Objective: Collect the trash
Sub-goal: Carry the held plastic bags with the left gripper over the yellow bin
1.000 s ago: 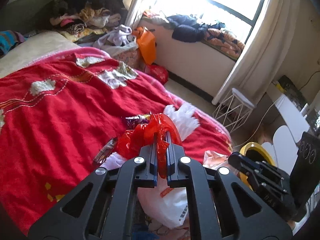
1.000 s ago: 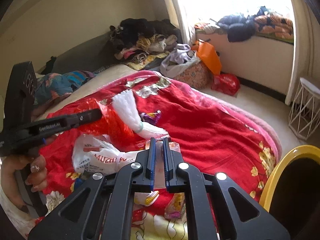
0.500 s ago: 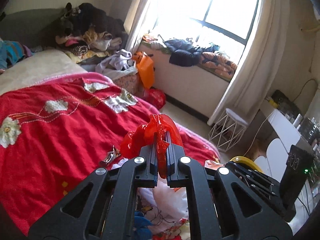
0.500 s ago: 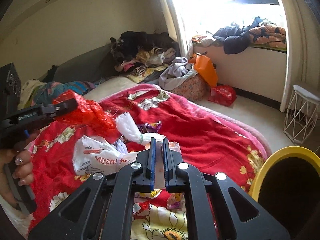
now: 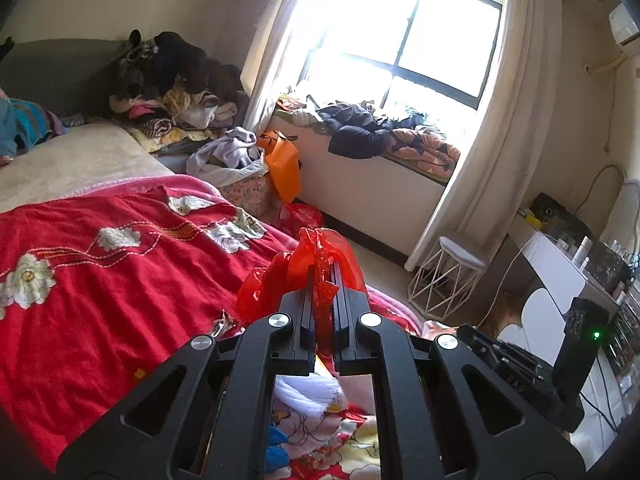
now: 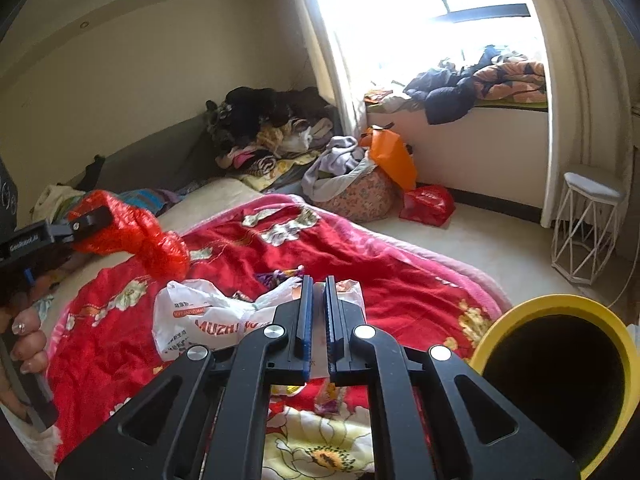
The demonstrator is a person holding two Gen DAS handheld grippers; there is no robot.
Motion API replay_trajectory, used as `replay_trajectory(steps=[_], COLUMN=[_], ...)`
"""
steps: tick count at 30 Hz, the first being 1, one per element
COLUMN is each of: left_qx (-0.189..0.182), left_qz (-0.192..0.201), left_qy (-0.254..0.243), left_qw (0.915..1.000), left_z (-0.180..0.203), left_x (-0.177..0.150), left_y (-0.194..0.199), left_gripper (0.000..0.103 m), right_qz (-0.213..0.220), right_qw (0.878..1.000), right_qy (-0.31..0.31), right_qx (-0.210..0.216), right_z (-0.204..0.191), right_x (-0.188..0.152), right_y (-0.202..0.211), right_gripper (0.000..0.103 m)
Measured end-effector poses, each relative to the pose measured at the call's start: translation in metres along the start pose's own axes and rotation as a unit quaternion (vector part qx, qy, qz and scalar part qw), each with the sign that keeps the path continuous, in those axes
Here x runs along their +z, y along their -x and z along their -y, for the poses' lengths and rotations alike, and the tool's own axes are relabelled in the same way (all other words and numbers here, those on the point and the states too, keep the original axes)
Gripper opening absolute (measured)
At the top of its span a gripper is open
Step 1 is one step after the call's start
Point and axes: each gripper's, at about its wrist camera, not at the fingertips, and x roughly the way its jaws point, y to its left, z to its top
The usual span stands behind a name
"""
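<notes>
Your left tongs (image 5: 323, 276) pinch the red plastic bag (image 5: 304, 268), held above the bed (image 5: 100, 272). Your right tongs (image 6: 317, 292) pinch a pale wrapper (image 6: 318, 312) near the yellow bin (image 6: 552, 308).

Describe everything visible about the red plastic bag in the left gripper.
The red plastic bag is thin, glossy, translucent film, crumpled and bunched. The left gripper is shut on a twisted fold of it. From the right wrist view it hangs off the fingertips above the red blanket, clear of the bedding.
</notes>
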Motion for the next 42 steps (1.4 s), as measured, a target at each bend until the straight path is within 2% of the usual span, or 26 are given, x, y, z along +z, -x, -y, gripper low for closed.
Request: replay_trajectory(steps=[13, 20, 32, 42], left_qx=[-0.015, -0.028, -0.076, -0.12], left_qz=[-0.025, -0.028, -0.035, -0.063], left_qy=[-0.019, -0.048, -0.078, -0.097], left_qw=[0.9994, 0.9981, 0.9934, 0.986], left_z=[0.028, 0.058, 0.111, 0.151], left_x=[-0.017, -0.023, -0.032, -0.049], left_y=[-0.004, -0.005, -0.013, -0.036], left_gripper=[0.003, 0.003, 0.003, 0.003], right_qz=[0.026, 0.039, 0.054, 0.065], right_qw=[0.997, 0.993, 0.985, 0.973], right_qy=[-0.022, -0.034, -0.042, -0.054], right_qx=[-0.076, -0.11, -0.158, -0.215], right_z=[0.04, 0.061, 0.081, 0.114], right_x=[0.002, 0.002, -0.002, -0.009], right_y=[0.038, 0.055, 0.068, 0.085], right_gripper=[0.005, 0.005, 0.005, 0.005])
